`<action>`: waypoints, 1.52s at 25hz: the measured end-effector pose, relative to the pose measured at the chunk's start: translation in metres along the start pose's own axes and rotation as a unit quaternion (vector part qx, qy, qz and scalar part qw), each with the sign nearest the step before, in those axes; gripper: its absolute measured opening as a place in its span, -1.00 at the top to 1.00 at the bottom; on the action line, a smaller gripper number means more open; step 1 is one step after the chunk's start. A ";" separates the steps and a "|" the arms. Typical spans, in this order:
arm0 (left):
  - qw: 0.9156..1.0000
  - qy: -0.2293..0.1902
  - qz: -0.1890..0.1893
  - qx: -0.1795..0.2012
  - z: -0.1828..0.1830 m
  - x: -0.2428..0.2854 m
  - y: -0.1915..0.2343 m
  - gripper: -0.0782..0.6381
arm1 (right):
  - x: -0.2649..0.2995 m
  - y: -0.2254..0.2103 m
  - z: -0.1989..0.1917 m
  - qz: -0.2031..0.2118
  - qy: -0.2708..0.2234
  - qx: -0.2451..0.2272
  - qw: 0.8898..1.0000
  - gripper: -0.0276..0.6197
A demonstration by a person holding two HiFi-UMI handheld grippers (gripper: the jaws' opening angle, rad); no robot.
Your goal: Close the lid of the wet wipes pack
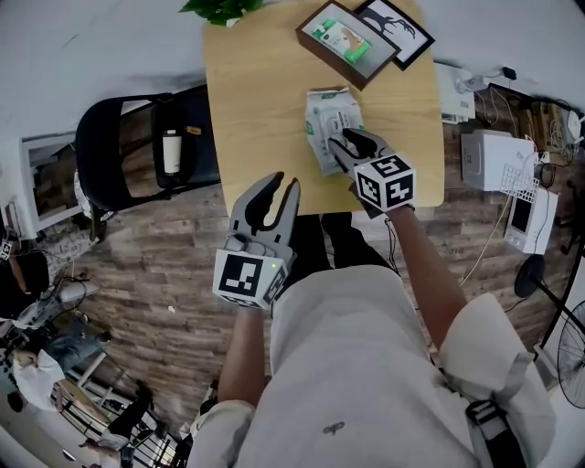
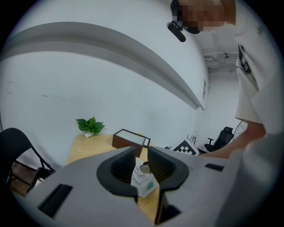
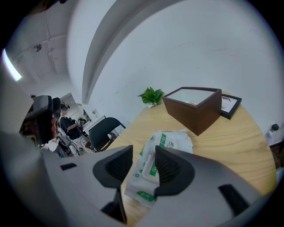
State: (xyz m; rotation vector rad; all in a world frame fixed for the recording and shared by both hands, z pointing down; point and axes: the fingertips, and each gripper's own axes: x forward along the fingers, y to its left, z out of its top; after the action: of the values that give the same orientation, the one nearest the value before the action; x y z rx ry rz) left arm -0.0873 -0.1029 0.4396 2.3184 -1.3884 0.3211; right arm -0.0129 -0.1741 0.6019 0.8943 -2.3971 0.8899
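The wet wipes pack (image 1: 329,114), white with green print, lies flat on the round wooden table (image 1: 256,110). My right gripper (image 1: 345,139) hovers over the pack's near end, jaws open a little, nothing between them. In the right gripper view the pack (image 3: 171,144) lies straight ahead, its near end showing between the jaws of my right gripper (image 3: 143,164); whether the lid is down I cannot tell. My left gripper (image 1: 281,183) hangs at the table's front edge, left of the pack and apart from it, jaws barely open. Past my left gripper (image 2: 141,162) I see the pack (image 2: 143,181).
Behind the pack stand a brown box frame (image 1: 347,41) and a black-framed picture (image 1: 398,27). A green plant (image 1: 219,9) sits at the table's far edge. A black chair (image 1: 137,151) stands to the left, and white devices (image 1: 498,160) sit on the floor to the right.
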 end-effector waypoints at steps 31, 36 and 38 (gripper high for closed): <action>1.000 0.007 -0.008 -0.013 -0.003 -0.003 0.035 0.56 | 0.050 0.011 -0.023 -0.012 0.076 -0.011 0.997 0.44; 1.000 0.008 -0.010 -0.012 -0.002 -0.002 0.037 0.56 | 0.053 0.009 -0.026 -0.019 0.092 -0.012 0.996 0.44; 1.000 0.006 -0.010 -0.011 -0.001 -0.001 0.038 0.56 | 0.055 0.009 -0.027 -0.020 0.098 -0.011 0.995 0.44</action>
State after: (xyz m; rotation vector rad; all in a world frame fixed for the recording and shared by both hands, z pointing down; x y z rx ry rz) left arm -0.1213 -0.1171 0.4486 2.3070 -1.3546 0.3118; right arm -0.0529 -0.1731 0.6491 0.8046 -2.2090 0.8899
